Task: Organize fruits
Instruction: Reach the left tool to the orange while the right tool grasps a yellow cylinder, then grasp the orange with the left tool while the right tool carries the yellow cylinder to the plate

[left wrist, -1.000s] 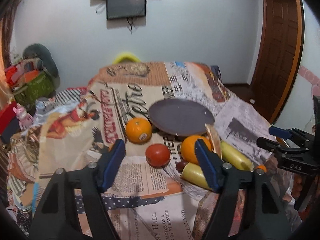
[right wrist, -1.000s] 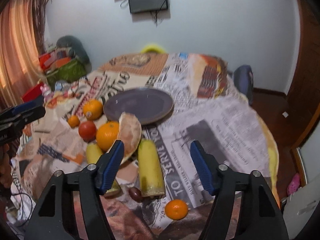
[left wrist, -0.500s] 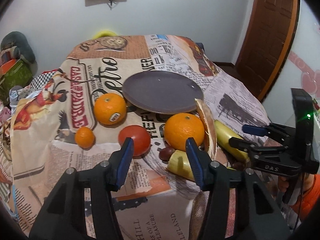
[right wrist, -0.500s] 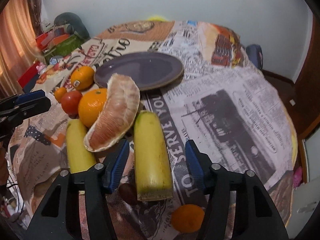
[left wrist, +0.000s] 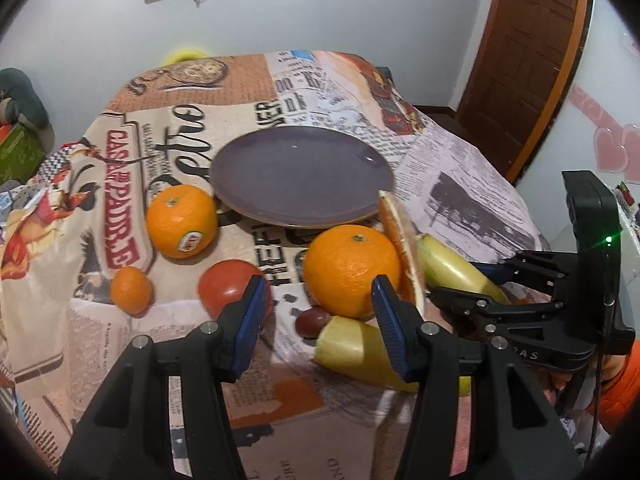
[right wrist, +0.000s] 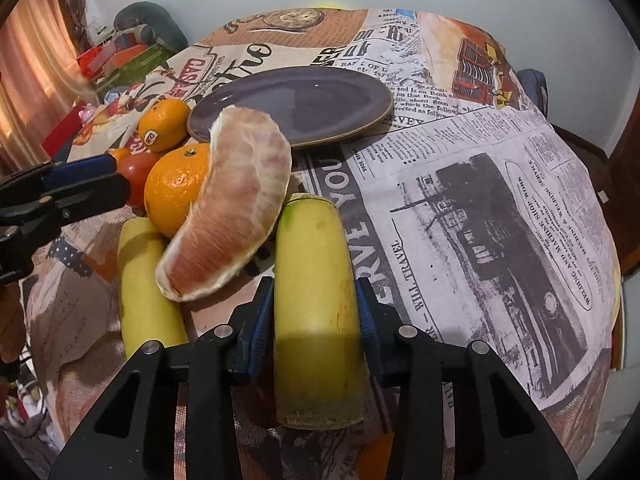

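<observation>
Fruit lay clustered just in front of the purple plate (left wrist: 301,176) on the newspaper-print counter (right wrist: 480,200). Right hand-held gripper (right wrist: 316,312) had its blue pads pressed against both sides of a banana piece (right wrist: 316,280), which lay on the counter near the plate's front edge. Left hand-held gripper (left wrist: 318,312) hung wide open, holding nothing, fingers straddling a grape (left wrist: 312,320) and a second banana piece (left wrist: 356,350). Big orange (left wrist: 352,270) sat just in front of the plate, pomelo wedge (right wrist: 236,208) leaning on it. Stickered orange (left wrist: 182,220) touched the plate's left rim; tomato (left wrist: 228,286) and small tangerine (left wrist: 131,290) sat further out from the plate on that side.
</observation>
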